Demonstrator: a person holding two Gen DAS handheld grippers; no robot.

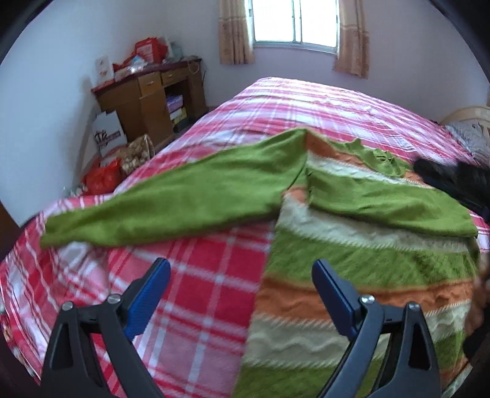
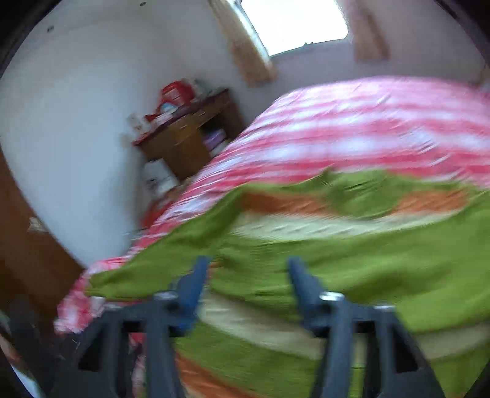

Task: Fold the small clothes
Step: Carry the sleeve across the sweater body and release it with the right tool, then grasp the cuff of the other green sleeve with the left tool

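A green sweater (image 1: 361,245) with orange and cream stripes lies flat on the bed's pink plaid cover (image 1: 199,294). One green sleeve (image 1: 171,202) stretches out to the left. The other sleeve (image 1: 389,202) lies folded across the body. My left gripper (image 1: 240,266) hovers open above the sweater's left edge with nothing between its blue pads (image 1: 147,300). The right wrist view is blurred: my right gripper (image 2: 248,263) stands open just above the folded green sleeve (image 2: 352,263), and I see no cloth pinched between its fingers (image 2: 196,284).
A wooden desk (image 1: 153,98) piled with clutter stands at the back left, with bags (image 1: 104,180) on the floor beside the bed. A curtained window (image 1: 295,21) is behind. A dark blurred object (image 1: 453,180) lies at the sweater's far right.
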